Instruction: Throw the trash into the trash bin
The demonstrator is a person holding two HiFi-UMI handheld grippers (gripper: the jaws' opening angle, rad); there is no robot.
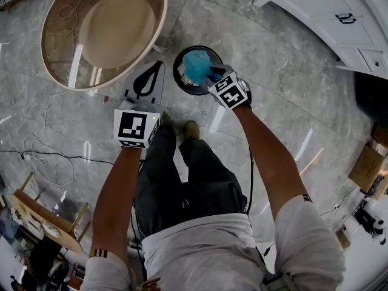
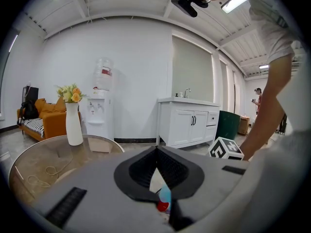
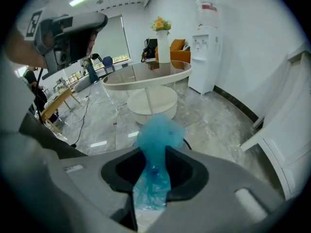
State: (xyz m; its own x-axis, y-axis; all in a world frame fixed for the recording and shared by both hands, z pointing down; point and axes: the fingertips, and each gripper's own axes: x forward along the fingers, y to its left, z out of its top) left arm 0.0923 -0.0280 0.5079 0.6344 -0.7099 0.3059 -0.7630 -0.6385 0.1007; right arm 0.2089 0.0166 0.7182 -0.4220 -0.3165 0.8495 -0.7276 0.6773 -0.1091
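A black round trash bin (image 1: 180, 81) stands on the marble floor just ahead of the person's feet. A crumpled blue plastic bag (image 1: 195, 65) hangs over its mouth. My right gripper (image 1: 210, 76) points steeply down over the bin. In the right gripper view the blue bag (image 3: 156, 140) runs between the parted jaws of that gripper (image 3: 153, 154), which do not pinch it. My left gripper (image 1: 160, 64) is held left of the bin, its jaws meeting at the tips with nothing gripped. In the left gripper view, that gripper (image 2: 156, 150) shows a bit of blue and red through the gap lower down.
A round glass table (image 1: 103, 29) stands to the far left, with a white vase of flowers (image 2: 74, 123) on it. White cabinets (image 1: 339, 17) line the far right. Cables (image 1: 48, 156) trail on the floor at left, near a wooden chair (image 1: 42, 220).
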